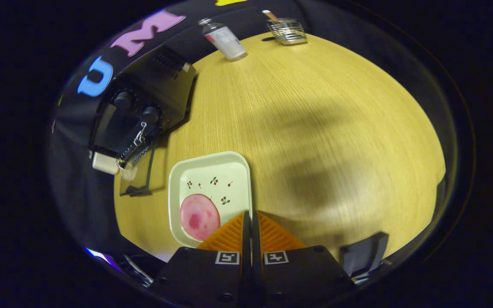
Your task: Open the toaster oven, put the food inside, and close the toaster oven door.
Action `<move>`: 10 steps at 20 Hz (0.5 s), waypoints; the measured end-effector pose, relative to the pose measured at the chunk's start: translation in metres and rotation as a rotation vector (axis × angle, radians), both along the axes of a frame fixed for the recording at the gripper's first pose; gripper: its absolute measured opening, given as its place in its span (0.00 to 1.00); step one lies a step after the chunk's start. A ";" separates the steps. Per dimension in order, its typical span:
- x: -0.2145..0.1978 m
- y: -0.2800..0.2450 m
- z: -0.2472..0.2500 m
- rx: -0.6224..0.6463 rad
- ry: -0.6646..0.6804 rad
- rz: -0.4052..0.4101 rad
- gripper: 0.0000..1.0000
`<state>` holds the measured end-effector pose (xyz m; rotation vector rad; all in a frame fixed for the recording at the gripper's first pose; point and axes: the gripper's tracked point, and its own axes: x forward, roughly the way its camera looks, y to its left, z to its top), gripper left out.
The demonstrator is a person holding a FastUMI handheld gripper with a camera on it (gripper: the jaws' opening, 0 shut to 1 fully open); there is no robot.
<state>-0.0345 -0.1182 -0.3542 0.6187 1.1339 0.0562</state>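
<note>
A black toaster oven stands at the table's left side with its glass door folded down and open. Just ahead and left of my fingers lies a pale square plate with small cherry prints. A round pink slice of food rests on the plate's near part. My gripper hovers over the plate's right near corner. Its orange fingers are pressed together with nothing between them.
On the wooden table, far beyond the fingers, stand a white bottle and a wire basket. A dark object sits near the table's edge to the right of my gripper.
</note>
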 end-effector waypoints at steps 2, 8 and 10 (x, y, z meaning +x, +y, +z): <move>-0.005 0.001 0.001 0.035 0.000 -0.085 0.06; -0.019 0.003 0.019 0.139 -0.045 -0.279 0.06; -0.026 0.000 0.023 0.182 -0.045 -0.356 0.06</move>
